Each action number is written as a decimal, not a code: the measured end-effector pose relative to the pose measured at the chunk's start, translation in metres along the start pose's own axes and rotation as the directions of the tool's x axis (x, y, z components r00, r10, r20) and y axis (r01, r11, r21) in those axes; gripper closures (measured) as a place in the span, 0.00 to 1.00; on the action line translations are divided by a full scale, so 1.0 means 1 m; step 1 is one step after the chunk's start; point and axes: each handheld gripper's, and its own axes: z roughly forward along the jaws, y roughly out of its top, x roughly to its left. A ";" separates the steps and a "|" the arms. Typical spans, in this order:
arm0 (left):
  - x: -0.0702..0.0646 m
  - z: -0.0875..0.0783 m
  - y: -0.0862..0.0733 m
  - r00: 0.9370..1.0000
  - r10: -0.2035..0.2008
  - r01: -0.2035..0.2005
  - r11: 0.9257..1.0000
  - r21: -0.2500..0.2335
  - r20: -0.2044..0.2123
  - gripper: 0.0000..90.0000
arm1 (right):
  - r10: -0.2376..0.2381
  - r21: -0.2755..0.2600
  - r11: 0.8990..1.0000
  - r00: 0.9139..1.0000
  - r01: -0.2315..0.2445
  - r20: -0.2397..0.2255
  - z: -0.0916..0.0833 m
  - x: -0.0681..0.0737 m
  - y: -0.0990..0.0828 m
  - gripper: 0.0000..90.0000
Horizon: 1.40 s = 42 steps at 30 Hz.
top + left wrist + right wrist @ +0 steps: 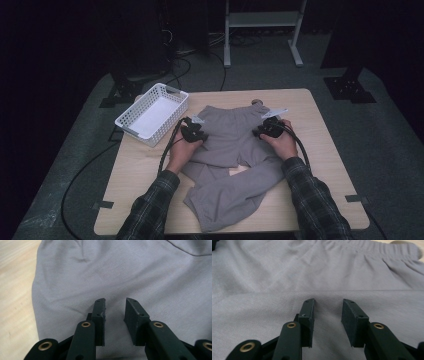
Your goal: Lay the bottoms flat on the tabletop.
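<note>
Grey sweatpants (pixel 230 135) lie on the wooden table (pixel 320 150), waist toward the far edge and legs bunched toward the near edge. My left gripper (pixel 192 132) is low over the pants' left hip edge. In the left gripper view its jaws (pixel 115 301) stand apart above the grey cloth (pixel 112 272), with nothing pinched. My right gripper (pixel 267 129) is at the pants' right hip. In the right gripper view its jaws (pixel 328 301) are also apart over the fabric, with the elastic waistband (pixel 362 247) beyond them.
A white lattice basket (pixel 172 120) stands at the table's far left corner, close to my left gripper. Bare wood (pixel 15 290) lies left of the pants. Cables trail from both grippers, and a metal stand's legs (pixel 295 45) rest on the floor behind the table.
</note>
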 end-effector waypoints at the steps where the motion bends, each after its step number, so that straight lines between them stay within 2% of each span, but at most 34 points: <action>1: 0.002 0.002 0.001 1.000 -0.002 0.002 1.000 -0.003 -0.003 0.77 | 0.005 -0.007 1.000 1.000 -0.005 0.001 0.002 -0.004 0.001 0.68; 4: 0.006 0.008 0.007 1.000 -0.018 0.018 1.000 -0.005 -0.007 0.77 | 0.018 -0.007 1.000 1.000 -0.018 0.015 0.005 -0.011 0.005 0.68; 8: 0.009 0.009 0.010 0.999 -0.048 0.048 0.999 -0.001 0.001 0.77 | 0.061 -0.023 0.998 0.998 -0.062 -0.007 0.004 -0.017 0.002 0.65; 10: 0.009 0.004 0.009 0.996 -0.078 0.079 0.996 -0.030 0.035 0.76 | 0.071 -0.014 0.997 0.997 -0.071 -0.010 -0.004 -0.018 0.002 0.63; 11: 0.009 -0.001 0.009 0.996 -0.079 0.081 0.996 -0.046 0.045 0.76 | 0.076 -0.030 0.997 0.997 -0.077 -0.023 -0.010 -0.018 0.003 0.62; 12: 0.009 -0.007 0.010 0.997 -0.064 0.066 0.997 -0.050 0.052 0.75 | 0.077 -0.046 0.996 0.996 -0.078 -0.041 -0.017 -0.017 0.004 0.62; 14: 0.005 -0.018 0.011 0.996 -0.056 0.061 0.995 -0.080 0.069 0.73 | 0.051 -0.077 0.995 0.997 -0.056 -0.056 -0.031 -0.012 0.004 0.61; 17: -0.005 -0.037 0.009 0.995 -0.040 0.052 0.990 -0.128 0.095 0.72 | 0.027 -0.110 0.993 0.997 -0.036 -0.079 -0.051 -0.003 0.000 0.62; 18: -0.010 -0.044 0.007 0.995 -0.022 0.035 0.990 -0.136 0.096 0.70 | 0.019 -0.113 0.993 0.997 -0.028 -0.081 -0.057 0.000 -0.002 0.64; 20: -0.017 -0.052 0.003 0.994 -0.011 0.027 0.988 -0.151 0.108 0.68 | -0.004 -0.105 0.994 0.996 -0.005 -0.092 -0.068 0.009 -0.009 0.68; 22: -0.024 -0.061 -0.003 0.990 -0.003 0.027 0.985 -0.168 0.143 0.72 | -0.020 -0.096 0.995 0.995 0.010 -0.099 -0.073 0.015 -0.014 0.68; 25: -0.029 -0.069 -0.012 0.982 -0.028 0.061 0.982 -0.177 0.188 0.75 | -0.039 -0.091 0.995 0.992 0.028 -0.121 -0.081 0.024 -0.018 0.68; 27: -0.031 -0.073 -0.017 0.977 -0.031 0.067 0.984 -0.165 0.213 0.74 | -0.069 -0.100 0.993 0.987 0.054 -0.143 -0.086 0.032 -0.020 0.69; 29: -0.034 -0.078 -0.021 0.977 -0.022 0.057 0.985 -0.161 0.210 0.74 | -0.085 -0.099 0.993 0.984 0.069 -0.160 -0.091 0.039 -0.022 0.68; 31: -0.038 -0.084 -0.027 0.983 -0.013 0.045 0.985 -0.168 0.185 0.74 | -0.084 -0.102 0.993 0.981 0.066 -0.175 -0.094 0.046 -0.024 0.64; 33: -0.042 -0.088 -0.032 0.982 -0.003 0.035 0.985 -0.166 0.189 0.75 | -0.074 -0.112 0.992 0.977 0.052 -0.200 -0.100 0.054 -0.028 0.64; 36: -0.046 -0.093 -0.041 0.983 0.005 0.026 0.986 -0.162 0.186 0.74 | -0.083 -0.114 0.992 0.973 0.059 -0.214 -0.105 0.065 -0.033 0.66; 38: -0.049 -0.093 -0.047 0.982 0.004 0.024 0.989 -0.148 0.186 0.73 | -0.087 -0.119 0.991 0.967 0.060 -0.238 -0.110 0.075 -0.038 0.65; 42: -0.052 -0.090 -0.058 0.984 0.010 0.010 0.994 -0.110 0.176 0.71 | -0.134 -0.124 0.987 0.954 0.104 -0.268 -0.117 0.101 -0.045 0.65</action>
